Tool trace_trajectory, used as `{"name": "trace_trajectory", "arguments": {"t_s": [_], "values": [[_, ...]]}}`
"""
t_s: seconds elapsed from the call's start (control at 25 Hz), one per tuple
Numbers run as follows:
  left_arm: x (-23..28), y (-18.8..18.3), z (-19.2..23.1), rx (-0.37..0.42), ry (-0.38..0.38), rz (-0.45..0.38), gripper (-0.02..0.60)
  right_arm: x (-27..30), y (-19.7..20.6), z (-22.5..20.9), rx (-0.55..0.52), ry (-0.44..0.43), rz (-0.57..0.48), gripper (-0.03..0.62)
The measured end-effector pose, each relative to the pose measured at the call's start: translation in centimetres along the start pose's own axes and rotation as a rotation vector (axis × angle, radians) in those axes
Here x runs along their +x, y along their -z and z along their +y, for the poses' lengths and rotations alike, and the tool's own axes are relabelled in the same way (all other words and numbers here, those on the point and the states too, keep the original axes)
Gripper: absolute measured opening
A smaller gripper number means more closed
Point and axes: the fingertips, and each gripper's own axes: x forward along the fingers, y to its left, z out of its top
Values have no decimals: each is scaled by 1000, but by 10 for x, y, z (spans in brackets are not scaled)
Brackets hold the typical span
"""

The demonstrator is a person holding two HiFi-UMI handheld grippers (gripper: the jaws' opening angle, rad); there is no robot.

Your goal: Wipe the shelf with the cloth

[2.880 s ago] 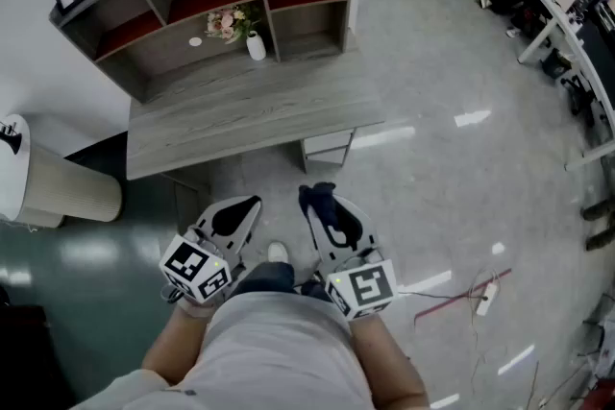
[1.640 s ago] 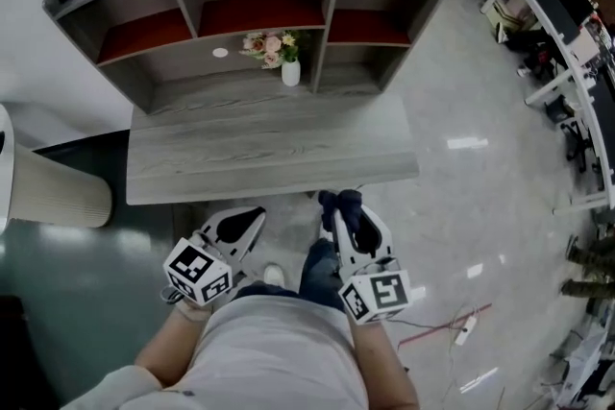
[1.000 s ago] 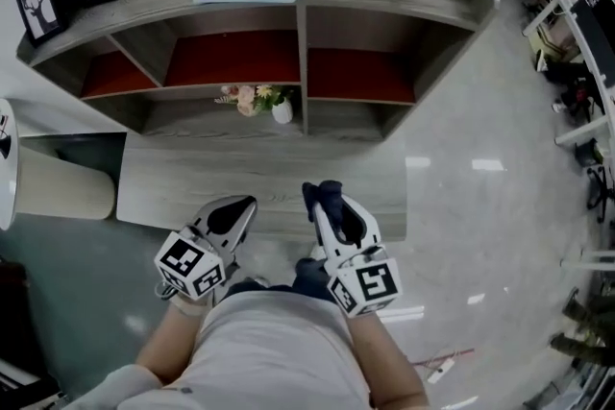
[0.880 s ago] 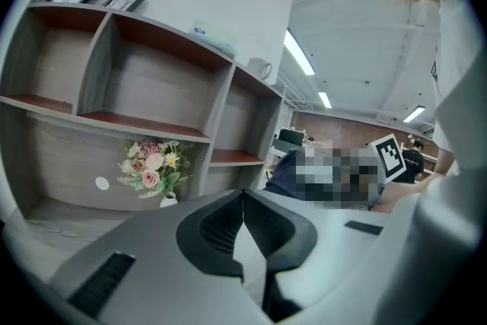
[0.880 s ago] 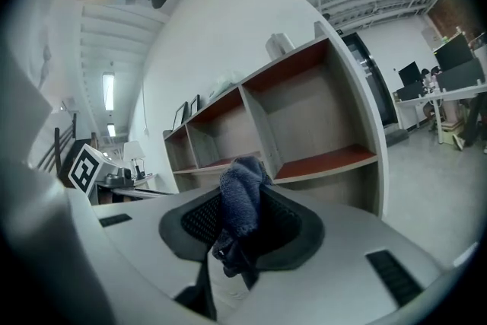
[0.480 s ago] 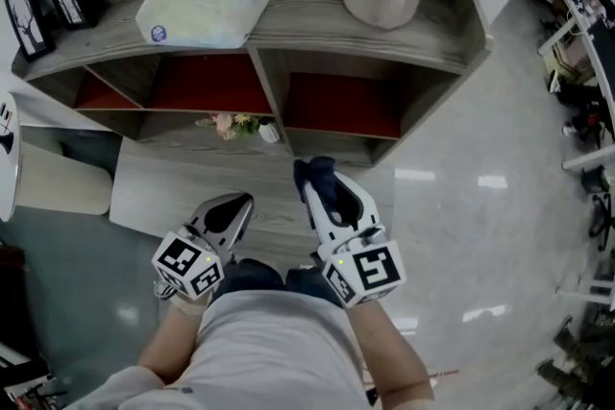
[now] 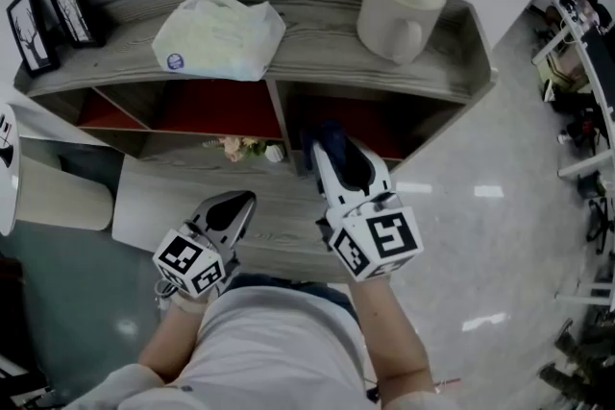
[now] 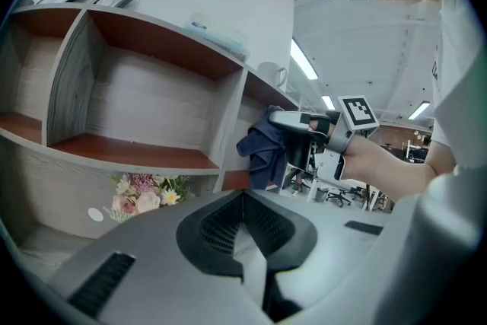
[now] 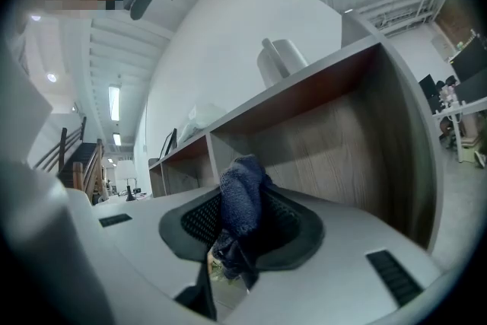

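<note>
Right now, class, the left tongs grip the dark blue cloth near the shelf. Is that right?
No: the right tongs grip the dark blue cloth near the shelf, as the right gripper view shows. The left tongs are shut, empty.

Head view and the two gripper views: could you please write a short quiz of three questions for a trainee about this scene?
1. True or false: the left gripper holds the cloth.
2. What stands at the right end of the shelf top? A) mug B) lamp C) kettle
3. How many picture frames stand at the top's left end?
Key: 1 false, the right gripper holds it; 2 A; 3 two.
</note>
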Motion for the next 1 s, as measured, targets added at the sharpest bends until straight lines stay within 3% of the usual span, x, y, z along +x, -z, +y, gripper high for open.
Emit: {"name": "trace_trajectory", "arguments": {"t_s": [0.2,0.4,0.76,1.0], "values": [[-2,-16,12,18,16,-24,15,34,1,-17,23,17,4,97],[-7,-20,23,30,10,-25,15,68,30,-42,27,53,103,97],[-7,-25,37,34,-3,-21,15,101,99,-77,-266,138,383,98],[-1,-20,38,16,1,-21,15,109,122,-84,-424,141,471,98]]}}
